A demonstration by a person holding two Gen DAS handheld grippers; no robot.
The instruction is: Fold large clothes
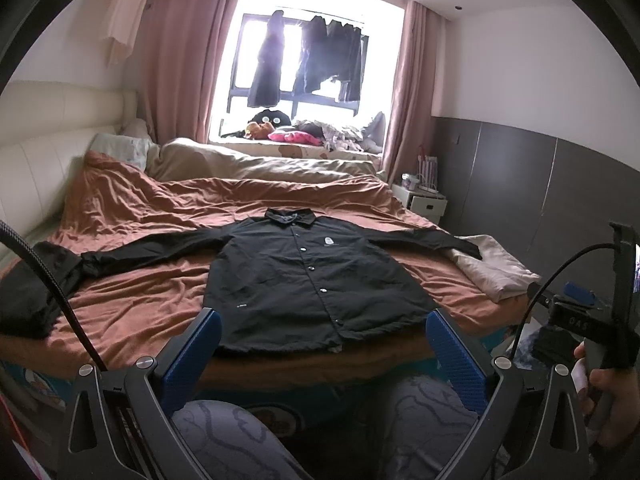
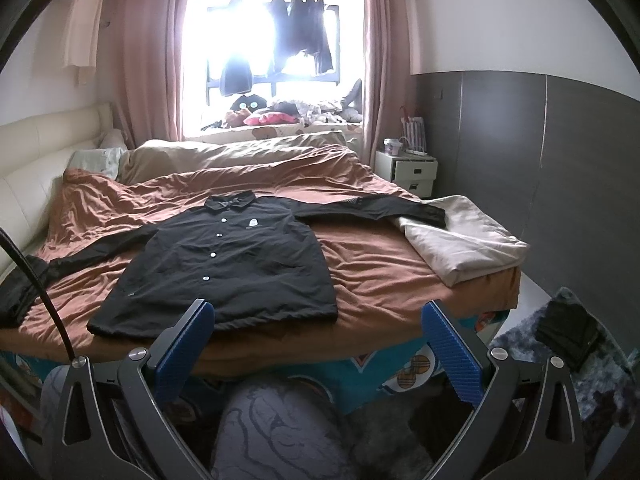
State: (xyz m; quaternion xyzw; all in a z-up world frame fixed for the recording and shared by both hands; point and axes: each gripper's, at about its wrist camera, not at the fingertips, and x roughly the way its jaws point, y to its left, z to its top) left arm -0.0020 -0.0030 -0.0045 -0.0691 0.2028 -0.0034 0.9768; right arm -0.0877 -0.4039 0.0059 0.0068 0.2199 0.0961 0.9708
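Note:
A black button-up shirt [image 1: 308,280] lies flat and face up on the brown bedspread [image 1: 160,208], collar toward the window, both sleeves spread out sideways. It also shows in the right wrist view [image 2: 224,264]. My left gripper [image 1: 322,320] is open and empty, held off the near edge of the bed just short of the shirt's hem. My right gripper [image 2: 320,312] is open and empty, near the bed's front edge, to the right of the hem. The right sleeve's cuff [image 2: 432,214] rests on a folded beige blanket [image 2: 460,240].
A second dark garment [image 1: 28,296] lies at the bed's left edge. The cream headboard [image 1: 40,152] runs along the left. A white nightstand [image 2: 412,172] stands by the grey wall. Toys and clothes crowd the windowsill [image 1: 304,136]. A grey rug [image 2: 560,352] covers the floor at right.

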